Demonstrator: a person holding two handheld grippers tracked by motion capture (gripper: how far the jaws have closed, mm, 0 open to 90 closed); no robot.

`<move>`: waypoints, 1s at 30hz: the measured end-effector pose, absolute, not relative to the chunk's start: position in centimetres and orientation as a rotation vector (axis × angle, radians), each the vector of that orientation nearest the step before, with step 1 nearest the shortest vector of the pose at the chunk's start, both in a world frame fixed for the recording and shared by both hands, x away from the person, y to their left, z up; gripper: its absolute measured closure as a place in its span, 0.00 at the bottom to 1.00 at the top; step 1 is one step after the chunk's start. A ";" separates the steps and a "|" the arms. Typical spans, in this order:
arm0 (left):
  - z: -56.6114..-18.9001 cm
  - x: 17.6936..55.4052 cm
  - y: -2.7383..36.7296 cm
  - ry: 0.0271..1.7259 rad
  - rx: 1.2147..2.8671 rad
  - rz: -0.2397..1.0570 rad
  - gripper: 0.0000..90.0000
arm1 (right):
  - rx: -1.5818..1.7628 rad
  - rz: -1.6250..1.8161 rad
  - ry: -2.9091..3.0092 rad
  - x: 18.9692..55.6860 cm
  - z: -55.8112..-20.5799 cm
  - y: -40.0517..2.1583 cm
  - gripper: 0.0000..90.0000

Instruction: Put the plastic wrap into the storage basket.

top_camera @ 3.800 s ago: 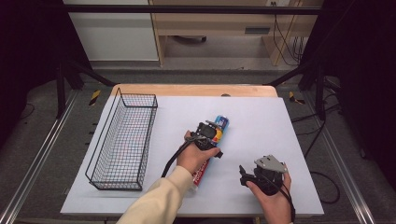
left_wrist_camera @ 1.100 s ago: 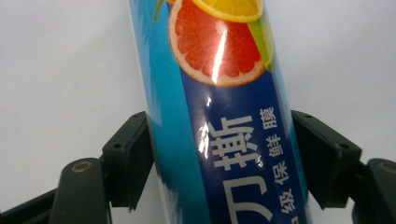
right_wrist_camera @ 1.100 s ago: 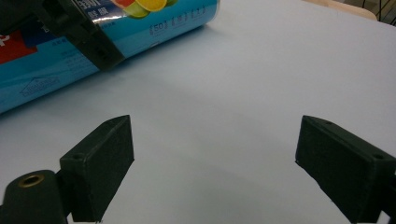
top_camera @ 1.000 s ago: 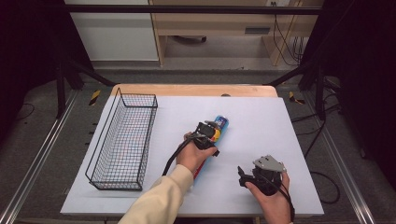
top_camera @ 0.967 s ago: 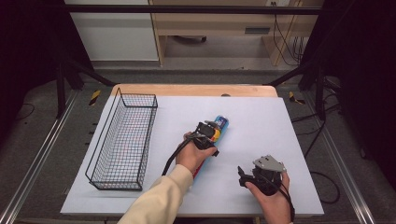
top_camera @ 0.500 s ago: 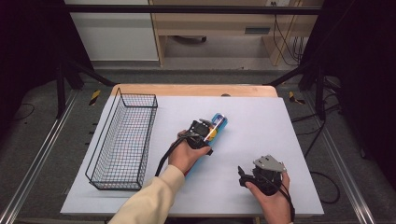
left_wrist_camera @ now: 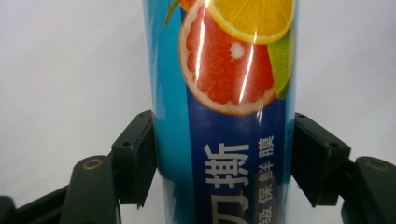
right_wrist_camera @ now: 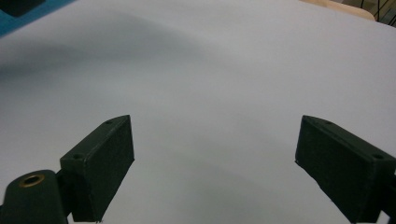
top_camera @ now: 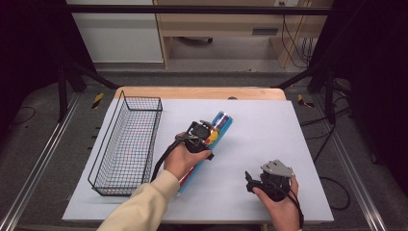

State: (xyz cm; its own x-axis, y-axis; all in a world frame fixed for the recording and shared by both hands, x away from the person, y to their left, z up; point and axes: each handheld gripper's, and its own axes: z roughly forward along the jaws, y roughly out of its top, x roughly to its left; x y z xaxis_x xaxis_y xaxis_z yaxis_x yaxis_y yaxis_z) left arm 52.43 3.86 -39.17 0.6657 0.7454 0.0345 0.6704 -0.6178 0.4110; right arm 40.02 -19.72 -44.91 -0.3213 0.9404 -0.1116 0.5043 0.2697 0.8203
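Left gripper (left_wrist_camera: 224, 163) clamped on the glossy tube (left_wrist_camera: 224, 93) mid-desk (top_camera: 269, 120), right gripper (right_wrist_camera: 215, 172) wide open, idle; the slick tube could slip or swing out.

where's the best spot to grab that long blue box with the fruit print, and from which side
Judging by its shape, grip the long blue cardboard box with the citrus print across its narrow width, around mid-length, coming from above. It is far longer than wide, so only the short span fits between the jaws, and a middle hold should keep it from tipping. The left tool is shut on it that way, pads on the two long sides.
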 end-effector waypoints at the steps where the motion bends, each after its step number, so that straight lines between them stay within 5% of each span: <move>1: -39.0 52.5 4.0 1.112 2.519 0.288 0.35 | 1.297 0.924 1.938 40.0 -44.9 -19.7 0.13; 30: -36.1 52.6 6.7 1.054 2.391 0.356 0.36 | 1.300 0.921 1.946 40.1 -45.1 -19.6 0.13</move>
State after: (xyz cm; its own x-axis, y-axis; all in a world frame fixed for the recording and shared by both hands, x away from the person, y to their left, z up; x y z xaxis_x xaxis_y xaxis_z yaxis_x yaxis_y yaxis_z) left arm 52.60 6.69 -36.11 0.6662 0.7449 0.0365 0.6143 -0.5757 0.5396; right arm 40.09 -19.59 -45.06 -0.3265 0.9386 -0.1111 0.5093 0.2737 0.8159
